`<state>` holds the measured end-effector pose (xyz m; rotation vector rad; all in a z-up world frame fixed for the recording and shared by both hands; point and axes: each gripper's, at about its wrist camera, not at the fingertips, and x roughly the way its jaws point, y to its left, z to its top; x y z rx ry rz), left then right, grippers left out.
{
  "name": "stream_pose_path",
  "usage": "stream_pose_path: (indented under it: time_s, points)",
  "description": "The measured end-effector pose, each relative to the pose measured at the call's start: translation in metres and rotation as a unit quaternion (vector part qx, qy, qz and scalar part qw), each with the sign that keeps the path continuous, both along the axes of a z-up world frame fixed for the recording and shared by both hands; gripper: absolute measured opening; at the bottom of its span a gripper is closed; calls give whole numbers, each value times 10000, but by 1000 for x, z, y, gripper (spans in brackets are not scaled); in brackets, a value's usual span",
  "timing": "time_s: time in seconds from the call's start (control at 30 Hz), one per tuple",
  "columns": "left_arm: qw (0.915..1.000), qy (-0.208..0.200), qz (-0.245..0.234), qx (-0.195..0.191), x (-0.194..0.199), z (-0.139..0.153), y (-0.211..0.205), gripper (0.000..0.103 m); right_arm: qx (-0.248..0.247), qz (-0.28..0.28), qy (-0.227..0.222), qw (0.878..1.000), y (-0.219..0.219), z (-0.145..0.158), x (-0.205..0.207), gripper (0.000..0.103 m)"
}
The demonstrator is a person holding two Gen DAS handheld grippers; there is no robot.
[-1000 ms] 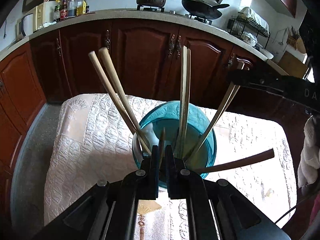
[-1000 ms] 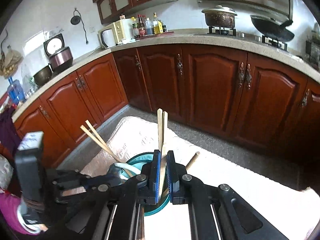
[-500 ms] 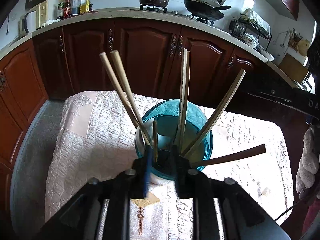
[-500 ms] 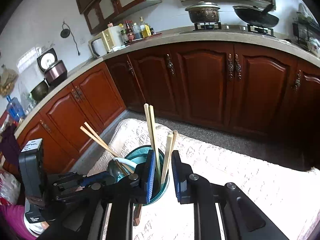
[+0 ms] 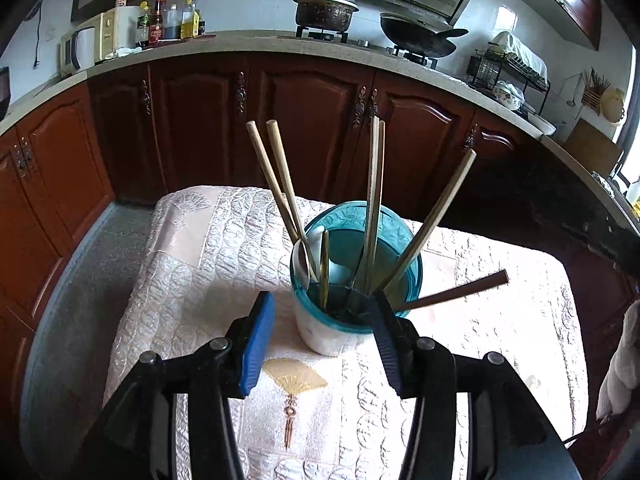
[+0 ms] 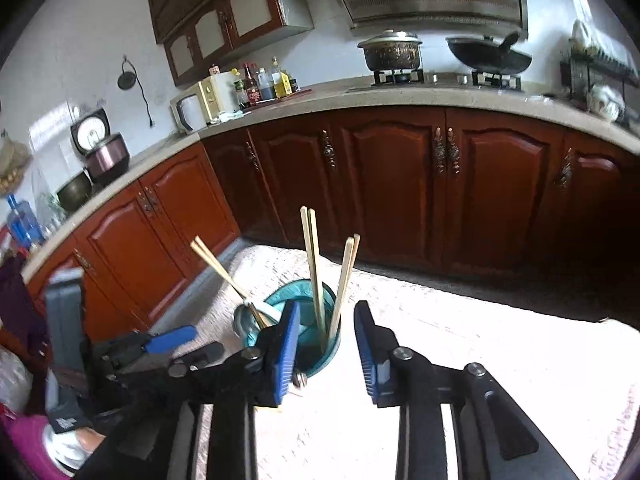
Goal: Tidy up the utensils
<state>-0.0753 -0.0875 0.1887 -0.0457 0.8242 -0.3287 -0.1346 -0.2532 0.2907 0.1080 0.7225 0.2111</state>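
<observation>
A teal cup (image 5: pixel 394 236) with a white base stands on the cream quilted tablecloth (image 5: pixel 208 264). It holds several pale chopsticks (image 5: pixel 280 184), a dark brown stick (image 5: pixel 460 292), a thin gold-dark stick (image 5: pixel 325 264) and a metal spoon (image 5: pixel 300 256). My left gripper (image 5: pixel 322 300) sits just short of the cup, its jaws opening and the pads touching nothing. In the right wrist view the cup (image 6: pixel 280 300) and its chopsticks (image 6: pixel 310 260) rise beyond my right gripper (image 6: pixel 327 308), whose jaws are also opening with nothing pressed between them. The left gripper (image 6: pixel 172 340) shows low on the left.
Dark red cabinets (image 5: pixel 312 120) and a counter with a pot (image 5: pixel 326 10), a wok (image 5: pixel 416 38) and bottles (image 5: pixel 168 22) curve behind the table. Grey floor (image 5: pixel 80 288) lies left of the table. A white cloth (image 5: pixel 624 360) hangs at the right edge.
Both grippers were shut on a stick in the cup; now both have let go, their jaws stand apart and they have drawn back from the cup. The sticks stay in the cup.
</observation>
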Motion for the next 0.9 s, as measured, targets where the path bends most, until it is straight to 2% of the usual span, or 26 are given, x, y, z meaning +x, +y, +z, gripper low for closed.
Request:
stream_pose_path:
  time_s: [0.07, 0.3, 0.9]
  points:
    - [10000, -50, 23, 51, -6, 3, 0, 50, -68, -25, -26, 10000, 5, 0, -9, 50]
    - [9998, -160, 101, 74, -25, 9, 4, 50, 114, -228, -130, 9996, 11, -4, -33, 51]
    - [9975, -549, 348, 294, -60, 26, 13, 50, -11, -326, 4, 9995, 37, -19, -61, 57]
